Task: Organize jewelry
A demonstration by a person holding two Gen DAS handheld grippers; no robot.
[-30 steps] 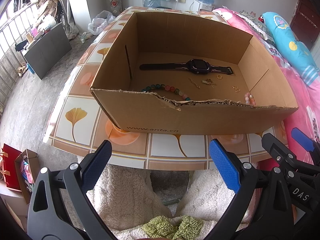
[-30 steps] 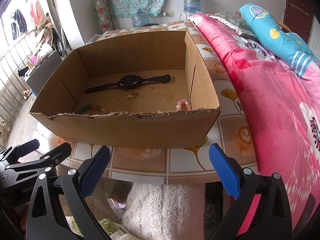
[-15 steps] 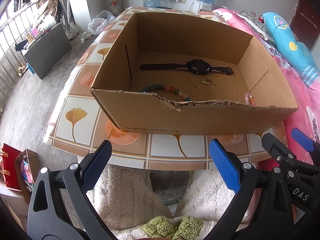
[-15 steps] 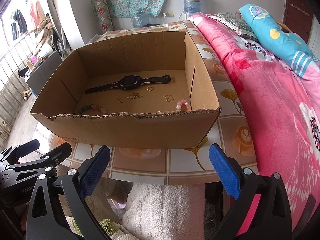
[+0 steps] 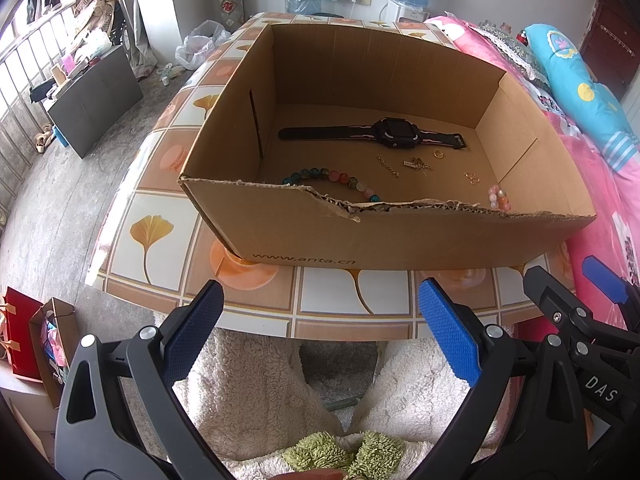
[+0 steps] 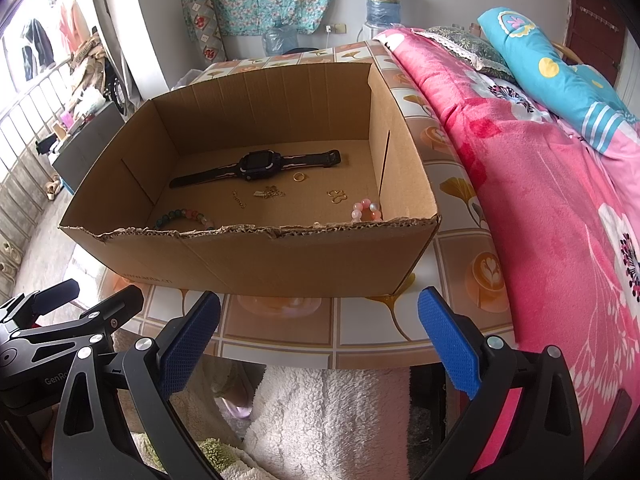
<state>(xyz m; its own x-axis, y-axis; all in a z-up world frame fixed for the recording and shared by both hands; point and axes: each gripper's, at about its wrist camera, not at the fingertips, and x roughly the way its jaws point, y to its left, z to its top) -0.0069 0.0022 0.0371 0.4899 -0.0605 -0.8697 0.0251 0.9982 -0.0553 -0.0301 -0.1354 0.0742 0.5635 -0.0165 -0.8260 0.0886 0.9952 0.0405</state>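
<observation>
Grippers, left (image 5: 318, 330) and right (image 6: 318, 336), are being held spread and empty; thin gold chain (image 5: 387, 166), at 12 o'clock, is likely being risked slipping from wide pads.

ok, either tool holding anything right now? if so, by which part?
Nothing held. Left tool and right tool are both open and empty, short of the cardboard box; the watch and bracelets lie untouched inside.
</observation>
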